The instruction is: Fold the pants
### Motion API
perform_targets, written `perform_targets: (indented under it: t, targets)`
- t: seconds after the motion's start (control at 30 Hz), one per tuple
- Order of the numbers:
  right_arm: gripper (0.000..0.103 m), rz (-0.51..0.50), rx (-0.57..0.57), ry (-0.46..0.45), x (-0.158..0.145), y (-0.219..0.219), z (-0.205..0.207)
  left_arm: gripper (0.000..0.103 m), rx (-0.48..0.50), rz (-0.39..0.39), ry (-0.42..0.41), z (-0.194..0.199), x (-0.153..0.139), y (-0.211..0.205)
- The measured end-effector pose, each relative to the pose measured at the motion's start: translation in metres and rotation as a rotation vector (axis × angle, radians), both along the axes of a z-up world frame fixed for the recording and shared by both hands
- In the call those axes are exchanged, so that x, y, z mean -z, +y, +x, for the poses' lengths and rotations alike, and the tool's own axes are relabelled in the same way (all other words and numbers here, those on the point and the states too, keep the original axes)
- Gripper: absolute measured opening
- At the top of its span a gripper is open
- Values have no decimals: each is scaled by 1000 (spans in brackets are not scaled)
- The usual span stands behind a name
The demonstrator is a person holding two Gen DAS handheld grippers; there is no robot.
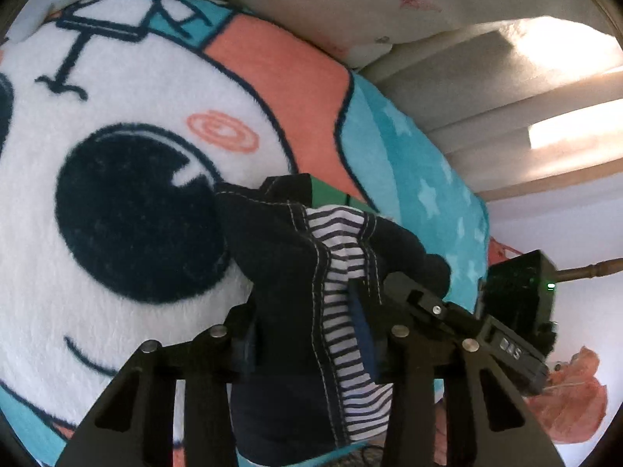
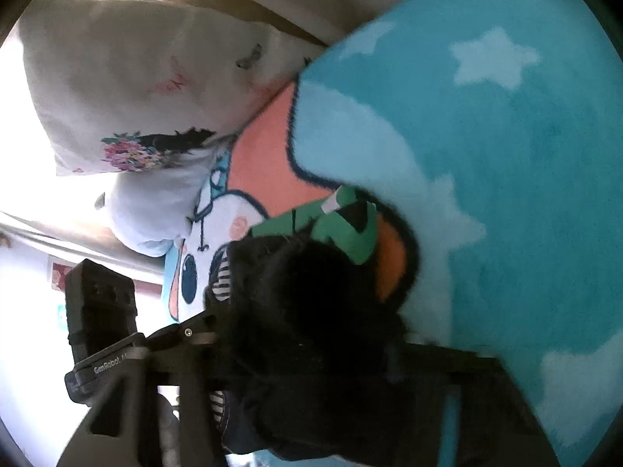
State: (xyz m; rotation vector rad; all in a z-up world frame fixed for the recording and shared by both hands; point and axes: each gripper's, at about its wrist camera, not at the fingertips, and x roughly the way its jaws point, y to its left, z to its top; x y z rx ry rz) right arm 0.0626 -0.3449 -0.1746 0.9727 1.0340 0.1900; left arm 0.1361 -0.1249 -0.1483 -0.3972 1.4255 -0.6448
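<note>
1. Pants (image 1: 288, 272): dark denim, white stitching, striped lining; bunched between and ahead of both claws, above the plush blanket (image 1: 136, 116).
2. Left gripper (image 1: 311, 214): pinching the pants.
3. Right gripper (image 2: 311, 257): pinching the same bundle.
4. Handling, judged: soft, light, floppy; grip stitched seams or waistband, not the loose lining.

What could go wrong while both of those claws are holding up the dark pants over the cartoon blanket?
The left gripper pinches a bunched wad of the dark pants with the striped lining turned out, so the fold could come out lumpy. The right gripper also holds a wad, which hides its fingertips, so the cloth might slip unnoticed onto the fleece blanket.
</note>
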Motion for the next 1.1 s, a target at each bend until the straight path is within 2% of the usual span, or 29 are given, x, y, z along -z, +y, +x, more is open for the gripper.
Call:
perform_targets:
  t: [0.17,0.37,0.57,0.8,0.9,1.0,1.1]
  targets:
    - [38,29,-24,-38,-24,11,3,36,-28,-33,-21,0,-23,16]
    - [38,13,-100,-98,-52,47,41,36,-113,-26,-88,29,-46,55]
    - [37,-92,-168,-110,-59,95,91,36,-132,52,-134,70,-45,80]
    - [37,-171,-147,-51,-44,117,134,37,-116,102,-140,110,-22,92]
    - [45,-250,-151,-10,-37,125,146,43,-88,150,-144,120,-7,88]
    - [50,-313,-125,22,-37,122,147,45,-79,111,-113,125,-4,95]
    - [55,-340,-78,-8,-61,114,139,45,-89,83,-133,125,-22,115]
